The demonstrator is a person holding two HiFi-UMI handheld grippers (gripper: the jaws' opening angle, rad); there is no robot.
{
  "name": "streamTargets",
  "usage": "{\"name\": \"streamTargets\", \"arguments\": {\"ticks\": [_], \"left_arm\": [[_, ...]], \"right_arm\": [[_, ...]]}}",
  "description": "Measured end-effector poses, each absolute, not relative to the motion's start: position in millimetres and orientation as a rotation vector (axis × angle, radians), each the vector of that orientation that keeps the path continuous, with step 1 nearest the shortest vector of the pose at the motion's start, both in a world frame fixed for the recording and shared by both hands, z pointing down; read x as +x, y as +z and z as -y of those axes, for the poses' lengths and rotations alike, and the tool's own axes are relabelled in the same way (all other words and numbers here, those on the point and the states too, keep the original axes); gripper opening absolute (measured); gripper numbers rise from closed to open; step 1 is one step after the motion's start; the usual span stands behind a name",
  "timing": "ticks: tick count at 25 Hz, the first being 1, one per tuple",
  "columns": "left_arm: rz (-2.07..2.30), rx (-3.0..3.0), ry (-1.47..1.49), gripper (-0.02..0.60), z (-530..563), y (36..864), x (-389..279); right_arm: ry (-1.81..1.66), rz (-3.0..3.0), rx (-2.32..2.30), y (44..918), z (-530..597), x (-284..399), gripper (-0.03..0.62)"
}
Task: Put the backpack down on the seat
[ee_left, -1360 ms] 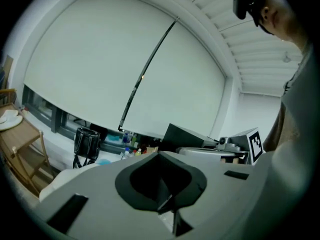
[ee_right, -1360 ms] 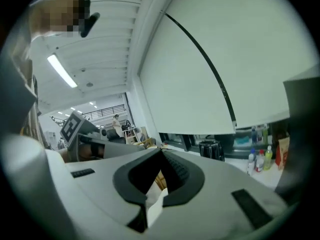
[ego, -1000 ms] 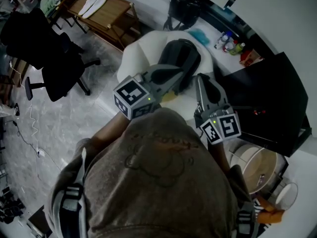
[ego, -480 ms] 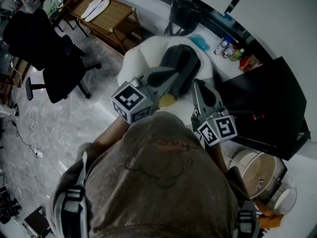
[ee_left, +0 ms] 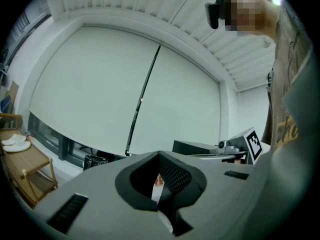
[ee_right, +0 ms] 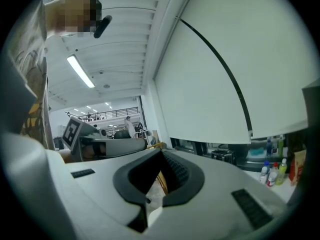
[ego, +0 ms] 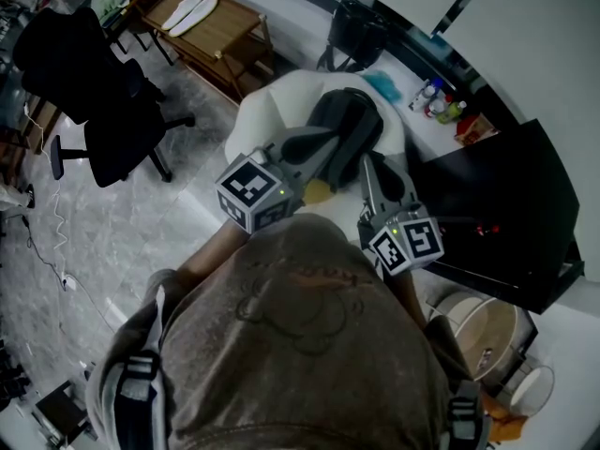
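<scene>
A dark grey backpack (ego: 343,120) lies on the white cushioned seat (ego: 267,106) in the head view, ahead of the person's chest. My left gripper (ego: 337,145) reaches over the seat's near edge, its tip level with the backpack's lower end; whether it touches is hidden. My right gripper (ego: 367,165) is held just right of it, short of the backpack. Both are shut with nothing between the jaws. The left gripper view shows the closed left gripper (ee_left: 159,157) against a window blind; the right gripper view shows the closed right gripper (ee_right: 161,155) the same way.
A black office chair (ego: 89,87) stands on the tiled floor at left. A low wooden table (ego: 220,36) holds white insoles behind it. A black cabinet (ego: 502,204) stands right of the seat, with bottles (ego: 441,101) and a dark bag (ego: 361,28) by the window.
Both grippers stay shut and nearly still; the right one has drifted slightly left and nearer the body. The backpack rests unmoved on the seat.
</scene>
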State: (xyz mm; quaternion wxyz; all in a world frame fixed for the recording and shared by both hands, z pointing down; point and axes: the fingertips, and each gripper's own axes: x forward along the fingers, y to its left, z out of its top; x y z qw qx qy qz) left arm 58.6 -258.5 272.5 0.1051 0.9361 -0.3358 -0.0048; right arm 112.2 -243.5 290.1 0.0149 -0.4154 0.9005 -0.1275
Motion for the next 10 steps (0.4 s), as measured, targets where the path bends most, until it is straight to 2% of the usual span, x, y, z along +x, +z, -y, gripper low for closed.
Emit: {"name": "streamTargets", "arguments": {"ticks": [10], "left_arm": [[1.081,2.776,0.037,0.0,269.0,277.8,61.4]], "right_arm": [[-0.387,-2.816,-1.349,299.7,257.6,102.7,-0.002]]}}
